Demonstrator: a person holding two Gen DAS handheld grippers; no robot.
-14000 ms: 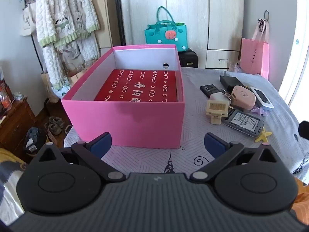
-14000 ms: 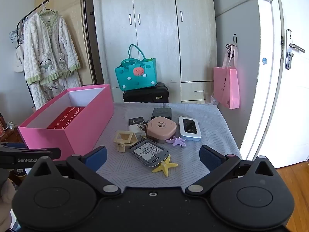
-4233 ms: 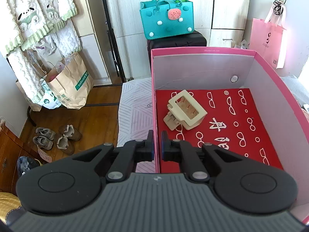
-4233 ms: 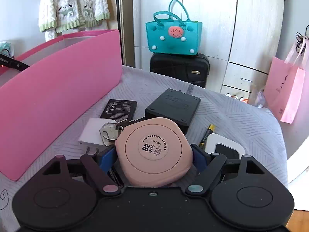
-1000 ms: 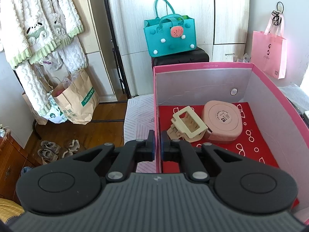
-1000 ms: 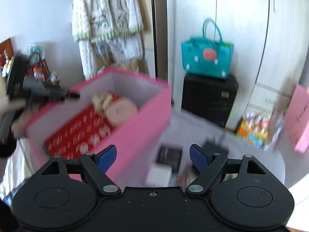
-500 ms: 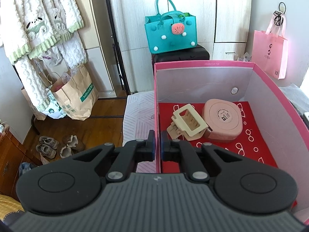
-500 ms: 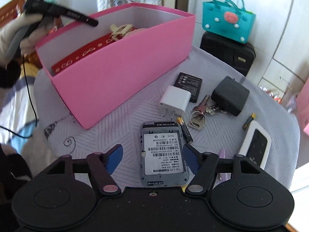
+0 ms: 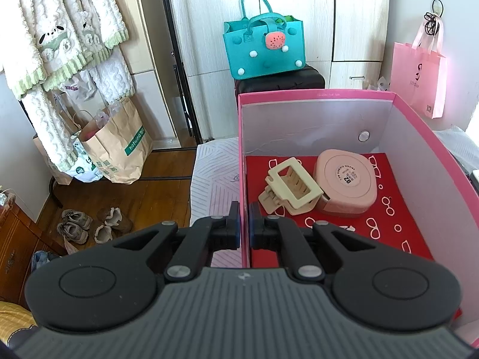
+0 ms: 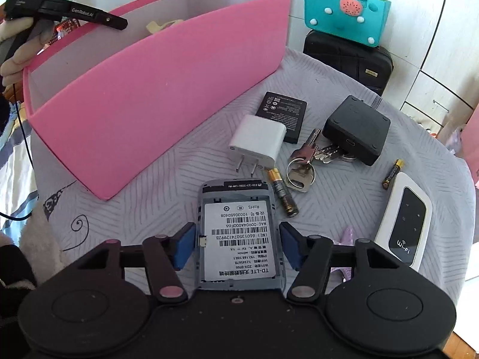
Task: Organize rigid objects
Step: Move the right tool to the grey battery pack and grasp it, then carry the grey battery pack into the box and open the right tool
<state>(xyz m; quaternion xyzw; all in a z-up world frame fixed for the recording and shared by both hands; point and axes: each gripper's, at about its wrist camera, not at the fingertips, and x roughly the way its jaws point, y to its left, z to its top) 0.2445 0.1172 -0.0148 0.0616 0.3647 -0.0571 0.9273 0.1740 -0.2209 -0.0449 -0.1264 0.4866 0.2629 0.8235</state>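
Right claw (image 10: 236, 246): jaws closing, one on each side of the grey router; pads not yet pressing its edges.
Grey router (image 10: 238, 233): label side up on the worktop (image 10: 167, 173), between the right claw's fingers.
Left claw (image 9: 244, 229): clenched on the pink box wall.
Pink box (image 9: 244, 161): its side wall is pinched between the left claw's pads; hair clip (image 9: 292, 187) and pink case (image 9: 347, 182) lie inside, ahead and to the right.
AA battery (image 10: 283, 193): just ahead and right of the right claw.
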